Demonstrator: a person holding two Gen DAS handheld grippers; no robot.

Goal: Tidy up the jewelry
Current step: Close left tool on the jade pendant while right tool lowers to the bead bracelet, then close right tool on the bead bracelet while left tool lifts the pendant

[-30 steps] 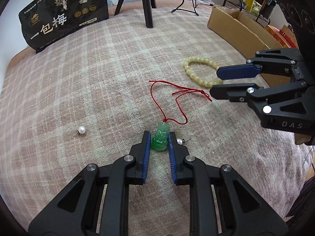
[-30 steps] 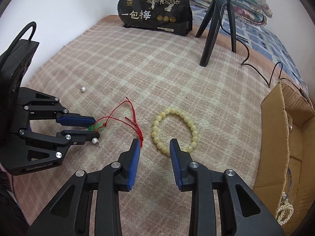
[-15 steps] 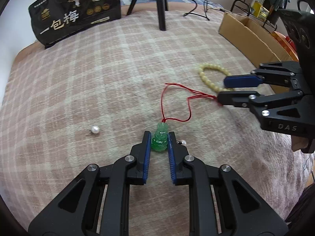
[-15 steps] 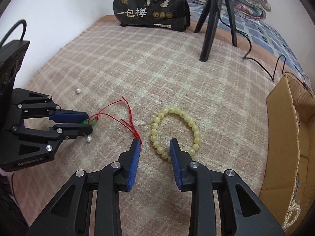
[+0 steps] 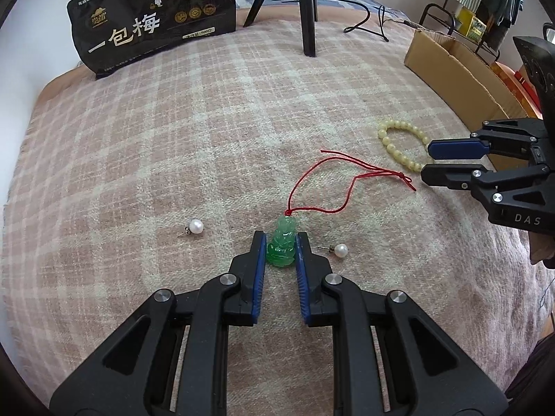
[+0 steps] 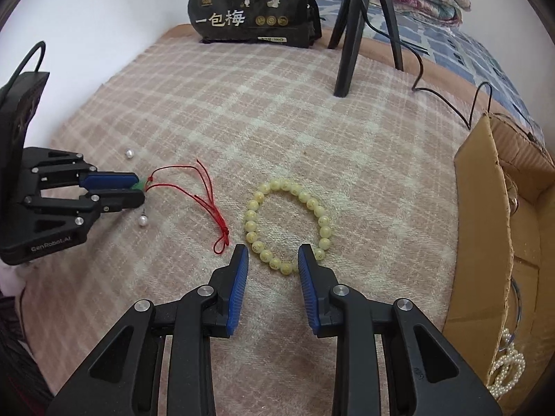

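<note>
A green carved pendant (image 5: 282, 242) on a red cord (image 5: 347, 173) lies on the checked blanket. My left gripper (image 5: 280, 239) is shut on it, with the pads against its sides. The right wrist view shows that left gripper (image 6: 137, 190) holding the pendant (image 6: 139, 185), while the cord (image 6: 208, 201) trails toward a yellow bead bracelet (image 6: 314, 204). My right gripper (image 6: 273, 256) stands open, and the bracelet's near arc lies between its fingertips. One pearl earring (image 5: 195, 226) rests left of the pendant and another pearl earring (image 5: 341, 250) just right of it.
A cardboard box (image 6: 485, 242) stands at the right with a pearl strand (image 6: 506, 378) inside. At the back are a black printed bag (image 5: 156, 17) and a tripod (image 5: 307, 10) with a cable. The blanket's edge drops off at the left.
My left gripper has rolled a little with the pendant still between its pads, and the earring on the right now shows clear of its finger. The right gripper has hardly shifted over the bracelet.
</note>
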